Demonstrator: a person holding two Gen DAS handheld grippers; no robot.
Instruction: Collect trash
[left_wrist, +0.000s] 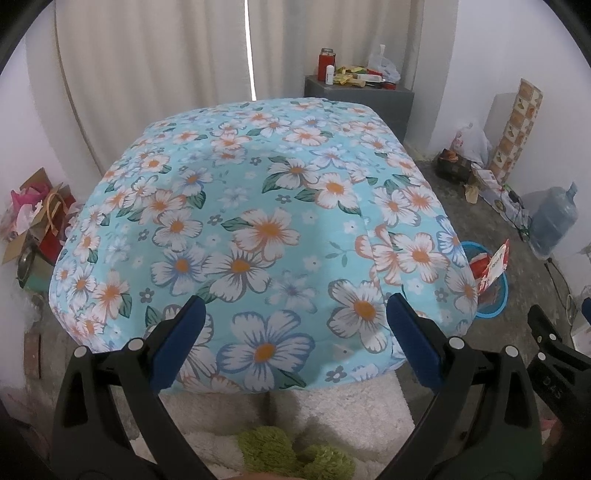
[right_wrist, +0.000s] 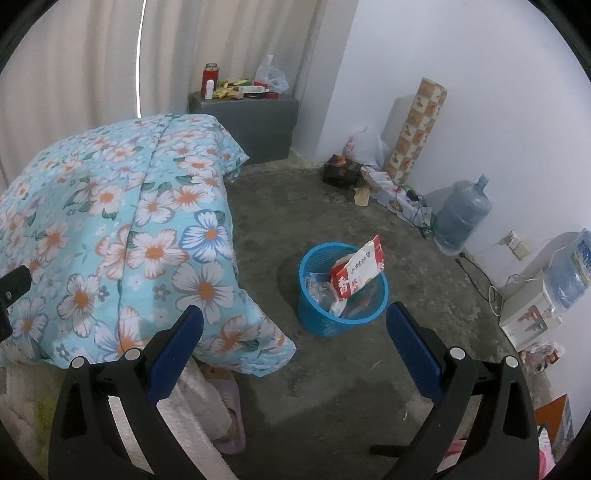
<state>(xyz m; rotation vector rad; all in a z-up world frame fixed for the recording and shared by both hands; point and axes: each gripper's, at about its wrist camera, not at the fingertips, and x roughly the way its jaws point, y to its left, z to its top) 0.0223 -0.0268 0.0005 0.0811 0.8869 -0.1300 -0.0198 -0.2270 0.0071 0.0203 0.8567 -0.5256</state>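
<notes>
A bed under a blue flowered quilt (left_wrist: 258, 221) is filling most of the left wrist view and running down the left side of the right wrist view, its near corner hanging over a white fluffy blanket (left_wrist: 332, 413) at the foot. Beside the bed a bare grey concrete floor (right_wrist: 369, 387) is stretching to the white walls. A grey cabinet (right_wrist: 258, 122) is standing in the far corner by the curtain, its top crowded with small bottles and packets, and a large blue water bottle (right_wrist: 461, 218) is sitting on the floor against the right wall. A blue plastic bin (right_wrist: 341, 291) is standing on the floor just off the quilt's near right corner, with a red and white wrapper (right_wrist: 360, 271) sticking up out of it among other trash. The right gripper (right_wrist: 295, 339) is hovering above the floor with its jaws spread wide and holding nothing, the bin lying just ahead between its blue fingers. The left gripper (left_wrist: 295, 332) is hanging over the near edge of the quilt, jaws also wide and empty, with the bin well off to its right.
</notes>
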